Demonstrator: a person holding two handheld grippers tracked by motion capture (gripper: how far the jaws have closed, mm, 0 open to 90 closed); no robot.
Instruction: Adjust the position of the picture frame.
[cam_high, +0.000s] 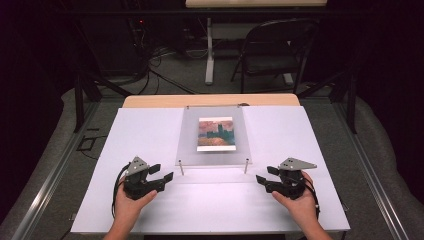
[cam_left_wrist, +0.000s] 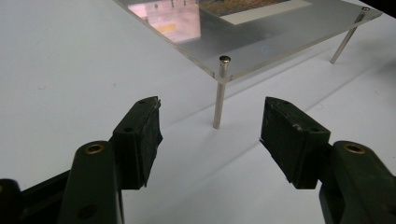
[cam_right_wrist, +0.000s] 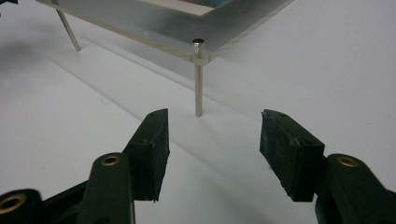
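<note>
A clear acrylic frame (cam_high: 214, 135) stands on thin metal legs on the white table (cam_high: 150, 130), with a colourful picture (cam_high: 216, 133) inside it. My left gripper (cam_high: 161, 172) is open, left of the frame's near left leg (cam_high: 181, 167). In the left gripper view that leg (cam_left_wrist: 218, 100) stands a short way beyond the open left gripper (cam_left_wrist: 212, 123). My right gripper (cam_high: 265, 176) is open too, just right of the near right leg (cam_high: 246, 165). The right gripper view has this leg (cam_right_wrist: 199, 84) ahead of the empty right gripper (cam_right_wrist: 214, 133).
A wooden strip (cam_high: 210, 100) edges the far side of the table. Beyond it stand a black folding chair (cam_high: 275, 50) and a white table leg (cam_high: 209, 50), with cables on the grey floor. Metal rails (cam_high: 55, 170) run along both sides.
</note>
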